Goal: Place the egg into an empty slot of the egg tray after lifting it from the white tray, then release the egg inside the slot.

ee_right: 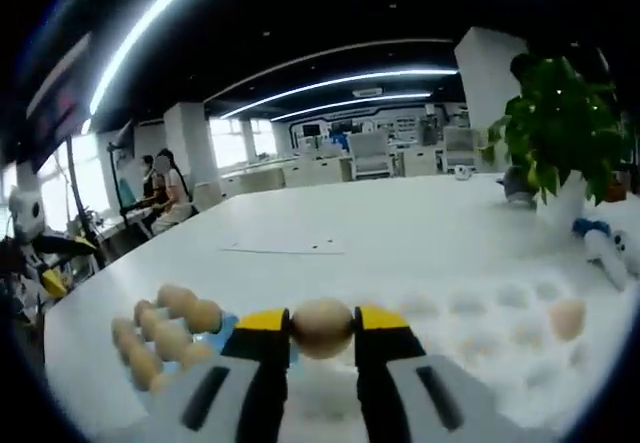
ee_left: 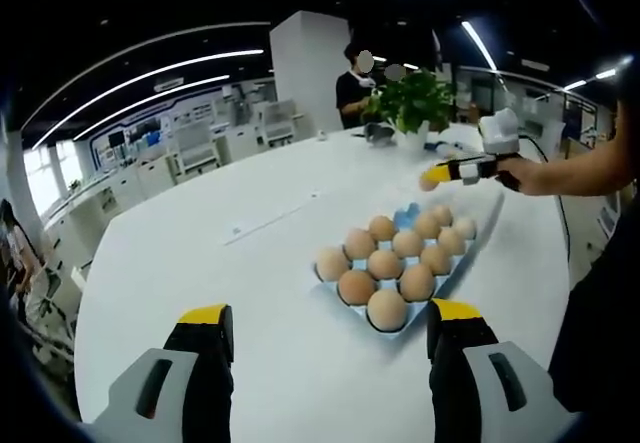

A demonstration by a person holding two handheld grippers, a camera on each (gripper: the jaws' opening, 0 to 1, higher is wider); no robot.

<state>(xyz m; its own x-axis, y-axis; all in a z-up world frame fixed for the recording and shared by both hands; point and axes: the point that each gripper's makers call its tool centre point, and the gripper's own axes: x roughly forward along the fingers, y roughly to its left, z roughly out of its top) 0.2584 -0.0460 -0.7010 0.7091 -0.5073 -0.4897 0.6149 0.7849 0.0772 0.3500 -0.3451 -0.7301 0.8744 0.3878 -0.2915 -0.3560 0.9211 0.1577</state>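
- In the right gripper view, the right tool (ee_right: 322,328) has its two yellow-tipped jaws closed on a smooth, pale brown egg (ee_right: 322,326), which sits between the tips and is lifted above the worktop.
- An egg like this is light, but its shell is thin and brittle and the surface is a little slippery. The hold across the widest middle part, as it is here, looks like the safest place, with only gentle pressure.
- Just under and to the right of this tool lies the white moulded tray with round hollows (ee_right: 500,328). One more egg (ee_right: 567,317) rests in it near the right edge.
- To the left, the light blue egg tray full of brown eggs (ee_right: 165,333) lies on the white round worktop (ee_right: 400,223).
- In the left gripper view, the left tool (ee_left: 330,338) is wide open and holds nothing. It hovers near the blue tray, where one free slot (ee_left: 405,213) shows at the far side.
- Farther away, a green plant in a white pot (ee_right: 560,133) stands on the worktop.
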